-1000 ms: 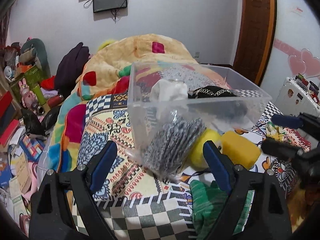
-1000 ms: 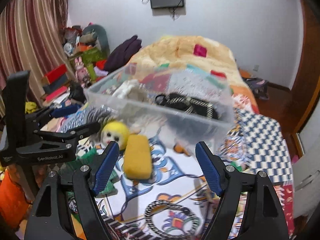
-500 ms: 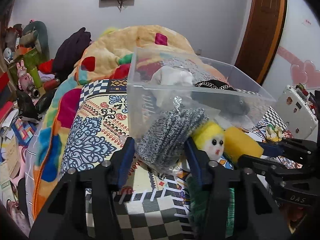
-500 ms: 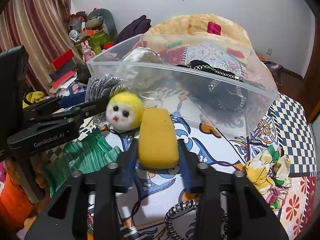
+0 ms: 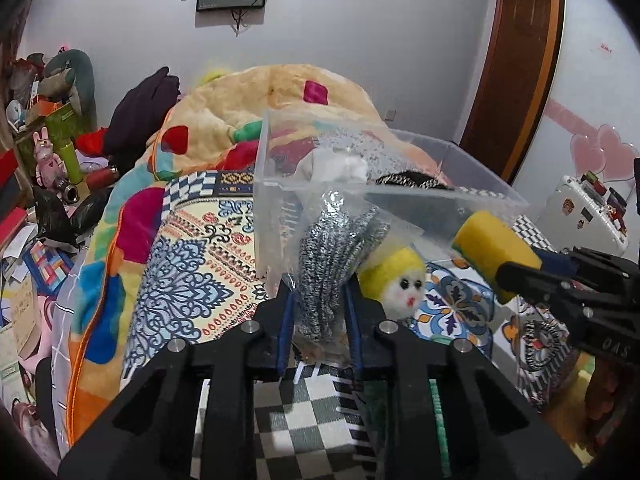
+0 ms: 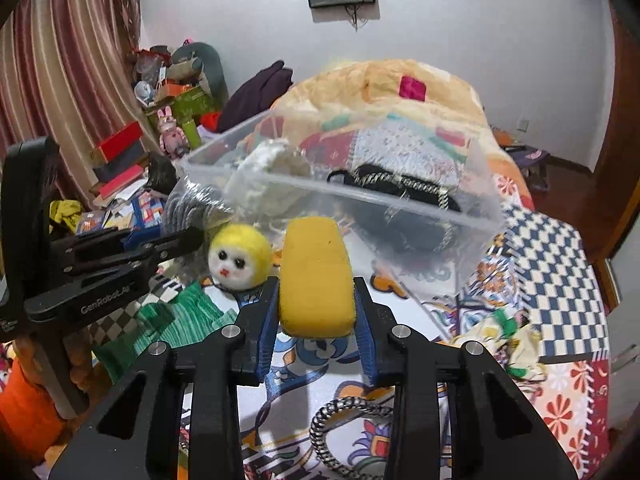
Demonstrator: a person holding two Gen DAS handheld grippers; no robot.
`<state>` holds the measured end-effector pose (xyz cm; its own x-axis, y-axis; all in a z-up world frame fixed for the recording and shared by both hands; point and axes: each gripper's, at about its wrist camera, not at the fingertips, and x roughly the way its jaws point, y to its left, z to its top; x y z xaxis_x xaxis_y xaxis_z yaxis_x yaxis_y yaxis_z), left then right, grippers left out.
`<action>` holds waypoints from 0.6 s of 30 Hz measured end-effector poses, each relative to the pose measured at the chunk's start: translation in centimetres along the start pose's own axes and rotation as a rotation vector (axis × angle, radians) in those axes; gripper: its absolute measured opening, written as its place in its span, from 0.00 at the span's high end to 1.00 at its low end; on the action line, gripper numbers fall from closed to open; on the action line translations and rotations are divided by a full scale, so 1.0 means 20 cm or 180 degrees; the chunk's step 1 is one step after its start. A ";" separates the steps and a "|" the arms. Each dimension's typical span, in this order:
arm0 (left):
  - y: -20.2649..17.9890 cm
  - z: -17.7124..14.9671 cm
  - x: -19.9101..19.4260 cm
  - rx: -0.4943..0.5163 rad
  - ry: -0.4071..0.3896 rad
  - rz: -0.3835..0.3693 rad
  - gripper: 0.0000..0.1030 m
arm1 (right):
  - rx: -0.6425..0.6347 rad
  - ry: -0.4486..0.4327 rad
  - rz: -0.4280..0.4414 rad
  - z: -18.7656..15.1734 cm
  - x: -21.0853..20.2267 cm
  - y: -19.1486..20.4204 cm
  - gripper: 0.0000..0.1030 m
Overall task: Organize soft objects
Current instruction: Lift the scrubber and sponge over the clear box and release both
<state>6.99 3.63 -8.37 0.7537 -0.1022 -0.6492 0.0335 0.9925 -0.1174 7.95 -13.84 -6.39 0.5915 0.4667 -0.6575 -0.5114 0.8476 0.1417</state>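
My left gripper [image 5: 318, 314] is shut on a grey knitted cloth in a clear bag [image 5: 332, 256] and holds it up against the near wall of the clear plastic bin [image 5: 280, 184]. My right gripper [image 6: 316, 312] is shut on a yellow sponge [image 6: 316, 276], lifted just before the bin [image 6: 472, 216]. The sponge also shows in the left wrist view [image 5: 492, 248]. A yellow-haired felt doll head [image 6: 240, 260] lies on the bed between the two grippers. The bin holds a white cloth [image 6: 272, 172] and a black strap [image 6: 400, 184].
A green knit cloth [image 6: 180, 320] lies at the near left. A black-and-white braided ring [image 6: 340, 432] lies under my right gripper. A flowered cloth [image 6: 504, 336] lies to the right. A heaped orange blanket [image 5: 288, 96] rises behind the bin. Clutter fills the floor at left.
Both grippers closed on their objects and lifted them: the left on the bagged grey cloth, the right on the yellow sponge. Both have risen toward the bin's near rim.
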 end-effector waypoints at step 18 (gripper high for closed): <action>-0.14 0.30 -0.18 0.0165 -0.0530 -0.0295 0.78 | -0.0014 -0.0507 -0.0263 0.16 -0.20 -0.10 0.69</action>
<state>8.12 1.70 -1.25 0.8439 -0.1850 -0.5036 0.1382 0.9819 -0.1292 8.70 -16.52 -1.68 0.7227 0.4298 -0.5412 -0.4594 0.8838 0.0884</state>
